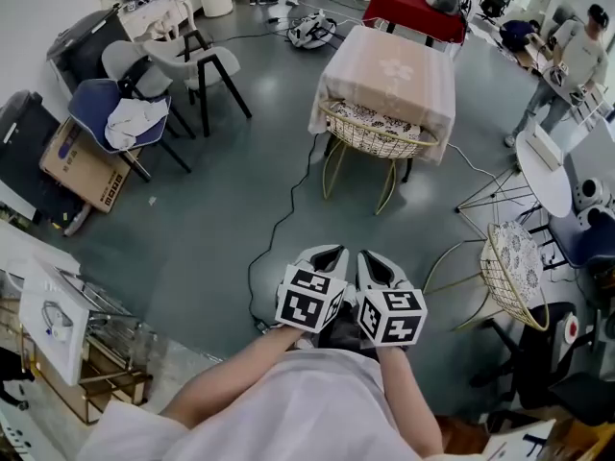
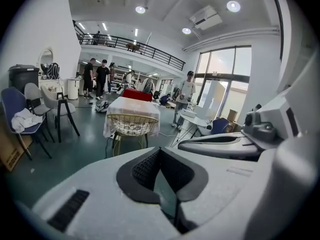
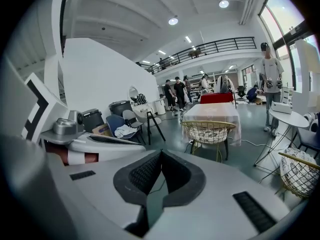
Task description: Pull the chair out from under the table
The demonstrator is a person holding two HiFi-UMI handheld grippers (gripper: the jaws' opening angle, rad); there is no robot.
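1. Wire formed the chair (image 1: 376, 134): a gold, basket-shaped seat on thin gold legs, holding a patterned cushion. It sat tucked partly under the near edge of the table (image 1: 394, 70).
2. Pale cloth covered the square table and hung down its sides.
3. Smooth, dull grey-green floor (image 1: 221, 209) lay between, with a dark cable (image 1: 279, 229) trailing across it.
4. The left gripper (image 1: 330, 253) and right gripper (image 1: 373, 257) (white shells, dark ribbed pads) were held side by side near the person. They tilted slightly down toward the chair, well apart from it.
5. Both pairs of jaws were together, with nothing between them.
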